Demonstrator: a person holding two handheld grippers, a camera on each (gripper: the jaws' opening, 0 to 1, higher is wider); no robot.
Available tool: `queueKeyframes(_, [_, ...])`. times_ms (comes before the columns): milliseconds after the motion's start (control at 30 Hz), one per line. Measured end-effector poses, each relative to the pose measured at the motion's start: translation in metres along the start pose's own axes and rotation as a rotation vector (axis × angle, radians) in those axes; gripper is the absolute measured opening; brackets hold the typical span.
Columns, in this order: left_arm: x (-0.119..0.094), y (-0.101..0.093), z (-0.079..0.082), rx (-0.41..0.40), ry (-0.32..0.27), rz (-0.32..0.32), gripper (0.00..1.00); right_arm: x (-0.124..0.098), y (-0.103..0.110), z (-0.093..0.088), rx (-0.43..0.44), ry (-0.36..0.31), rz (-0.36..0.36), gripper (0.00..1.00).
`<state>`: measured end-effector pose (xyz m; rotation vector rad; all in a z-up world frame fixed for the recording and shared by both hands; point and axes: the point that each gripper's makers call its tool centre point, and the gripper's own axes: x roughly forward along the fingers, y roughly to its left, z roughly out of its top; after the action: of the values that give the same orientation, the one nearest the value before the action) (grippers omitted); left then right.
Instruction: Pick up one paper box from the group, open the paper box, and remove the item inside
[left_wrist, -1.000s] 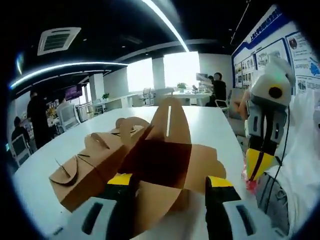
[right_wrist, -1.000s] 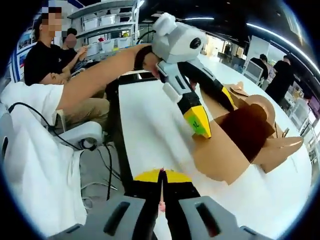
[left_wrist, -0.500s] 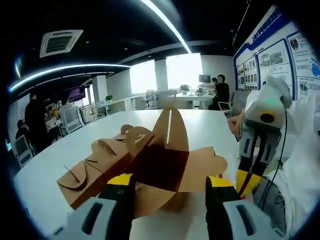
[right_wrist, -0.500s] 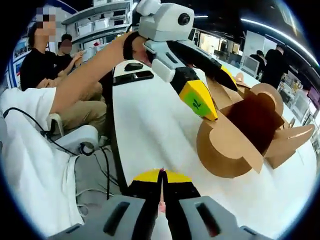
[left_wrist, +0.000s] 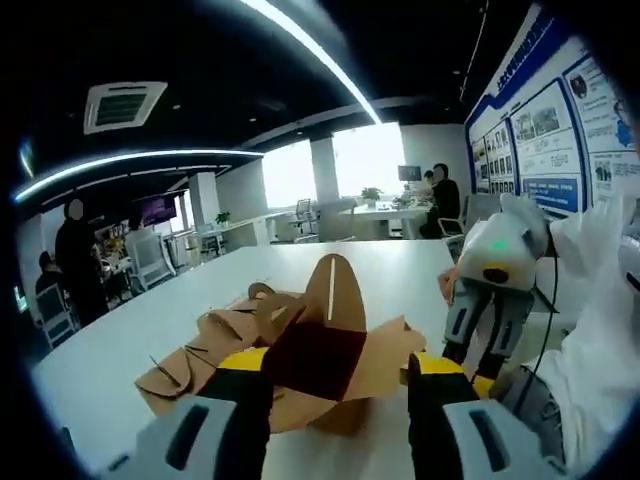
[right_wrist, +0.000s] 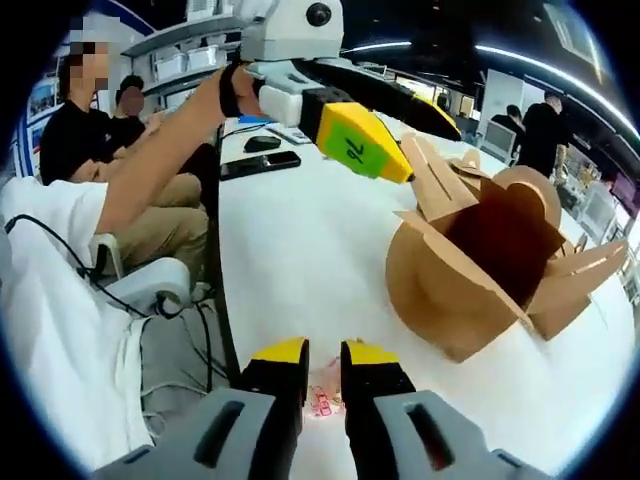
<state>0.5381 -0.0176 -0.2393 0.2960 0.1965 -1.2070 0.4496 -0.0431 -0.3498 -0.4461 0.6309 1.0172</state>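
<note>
An open brown paper box (left_wrist: 330, 352) (right_wrist: 480, 270) stands on the white table (right_wrist: 300, 260), flaps spread and its dark inside showing. My left gripper (left_wrist: 340, 365) is open, with the box just beyond its jaws. In the right gripper view, the left gripper (right_wrist: 415, 145) hovers above the box's near flap, apart from it. My right gripper (right_wrist: 323, 352) is open by a narrow gap. A small pink item (right_wrist: 322, 402) lies low between its jaws at the table's near edge. The right gripper (left_wrist: 487, 330) also shows in the left gripper view, to the right of the box.
Several closed brown boxes (left_wrist: 190, 368) (right_wrist: 590, 275) sit beside the open one. A phone (right_wrist: 262, 166) and a mouse (right_wrist: 262, 143) lie farther along the table. A seated person (right_wrist: 90, 130) and a chair (right_wrist: 150, 280) are left of the table edge. People stand in the background.
My right gripper's jaws have parted from shut, and the pink item now sits loose between them. The left gripper has risen off the box, which stands on the table.
</note>
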Motion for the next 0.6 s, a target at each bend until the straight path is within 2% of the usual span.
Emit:
queueKeyframes(167, [-0.006,-0.004,0.007,0.019,-0.02,0.001,0.55,0.004,-0.001,-0.003,0.01,0.002,-0.001,0.14])
queueKeyframes(233, [-0.007,-0.008,0.008,0.021,-0.025,0.004,0.55,0.004,-0.001,-0.001,0.009,-0.01,-0.001,0.19])
queueKeyframes(300, [-0.008,-0.009,0.007,0.026,-0.024,0.006,0.55,0.003,-0.007,0.005,-0.001,-0.036,-0.036,0.18])
queueKeyframes(367, [-0.009,-0.012,0.007,0.031,-0.023,0.007,0.55,0.001,-0.013,0.006,-0.053,-0.033,-0.074,0.18])
queueKeyframes(433, [-0.011,-0.016,0.007,0.032,-0.025,0.005,0.55,0.002,-0.011,0.003,-0.066,-0.014,-0.069,0.19])
queueKeyframes(600, [-0.015,-0.018,0.006,0.037,-0.03,0.009,0.55,-0.004,-0.005,0.006,-0.024,-0.034,-0.032,0.19])
